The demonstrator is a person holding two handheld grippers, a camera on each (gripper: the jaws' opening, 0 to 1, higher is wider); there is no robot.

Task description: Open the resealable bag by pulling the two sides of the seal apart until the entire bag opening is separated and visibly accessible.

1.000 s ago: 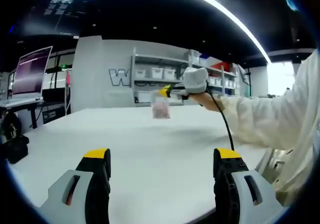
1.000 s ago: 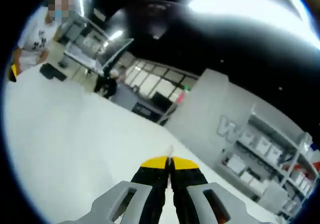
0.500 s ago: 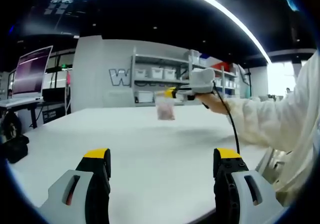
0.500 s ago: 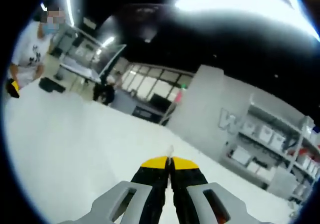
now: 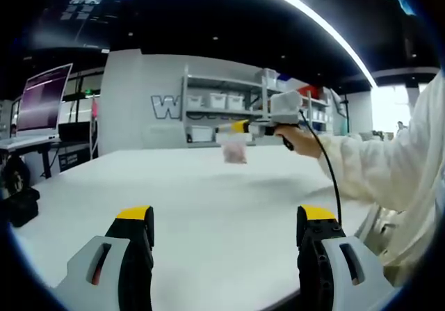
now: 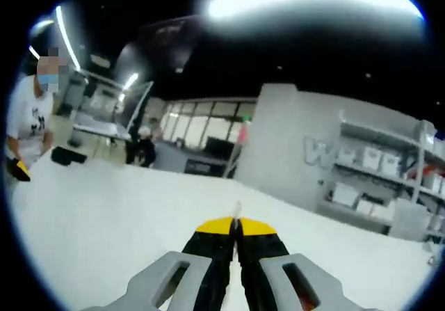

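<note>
A: Why does the right gripper [image 5: 240, 126] hang out over the white table [image 5: 208, 206] with the resealable bag [image 5: 234, 148] dangling from it?

B: It looks like a lift to get the bag clear of the surface. In the right gripper view the yellow-tipped jaws are pressed together with a thin sliver of clear plastic [image 6: 237, 210] poking up between them, so the right gripper [image 6: 236, 226] is clenched on the bag's top edge. Held that way, the bag hangs free in the air, well apart from the table, and its other side is left open for a second grip.

A: And the left gripper [image 5: 226, 217]?

B: Its jaws stand wide apart, released, low over the near part of the table and holding nothing. It sits well short of the bag. The seal itself is too small to judge, but nothing shows the opening pulled apart yet.

A: And the room?

B: A large dim hall with a bright ceiling strip. A grey wall with large lettering and white shelving [image 5: 222, 102] with bins stand behind the table, and a monitor [image 5: 43, 99] is off to one side. A person in a white shirt [image 6: 28, 126] stands at the far edge in the right gripper view.
</note>
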